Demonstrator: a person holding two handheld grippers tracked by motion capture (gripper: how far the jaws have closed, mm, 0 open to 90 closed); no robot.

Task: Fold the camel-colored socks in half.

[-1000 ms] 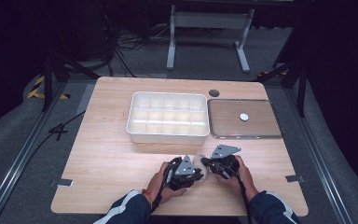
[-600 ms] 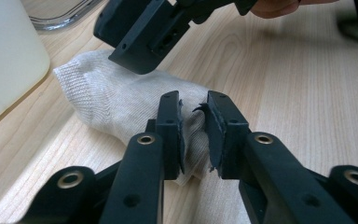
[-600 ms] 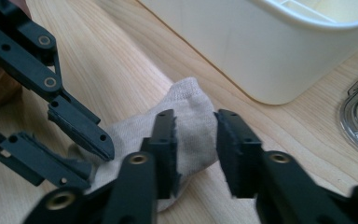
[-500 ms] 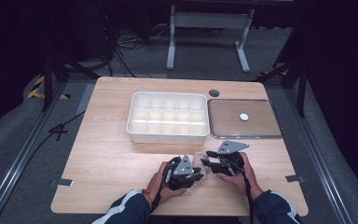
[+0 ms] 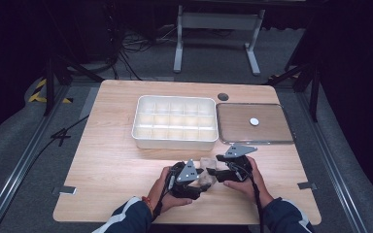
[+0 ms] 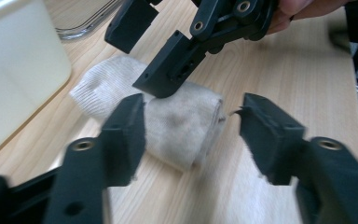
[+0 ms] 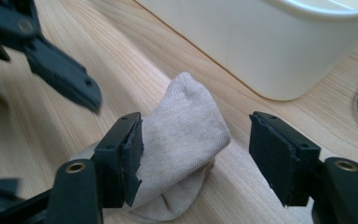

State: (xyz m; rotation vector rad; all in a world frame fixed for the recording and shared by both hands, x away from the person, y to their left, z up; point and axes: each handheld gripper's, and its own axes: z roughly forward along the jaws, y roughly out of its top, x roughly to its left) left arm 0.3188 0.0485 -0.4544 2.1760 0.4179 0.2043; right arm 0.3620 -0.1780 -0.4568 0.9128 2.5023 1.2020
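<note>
**Sock let go on the table, both grippers spread around it**

Sock point(image 6: 182, 126), beige and folded or rolled into a short bundle, lies on the bare wood of the table point(image 5: 102, 165) near the person's edge, just in front of the white compartment box point(image 5: 175, 141). It rests on the wood by its own weight, with one rounded end pointing toward the box.

The left gripper point(image 6: 191, 126) has just been opening. Its jaws stand apart with the bundle between them, one jaw right beside the knit and the other clear of it, so nothing is pinched. The right gripper point(image 7: 196, 149) has likewise just been opening around the same bundle: its near jaw is at the fabric and the far one stands well off.

Judging from this, the fold or roll looks finished and this is the release. Whether the bundle is to go into a compartment cannot be told. If it is, the next move calls for one gripper to re-grip across the thick middle so the layers stay together, while the other backs away to give room.

Beyond the box sits a metal tray point(image 5: 272, 138) with a small white disc point(image 5: 254, 122) on it.
</note>
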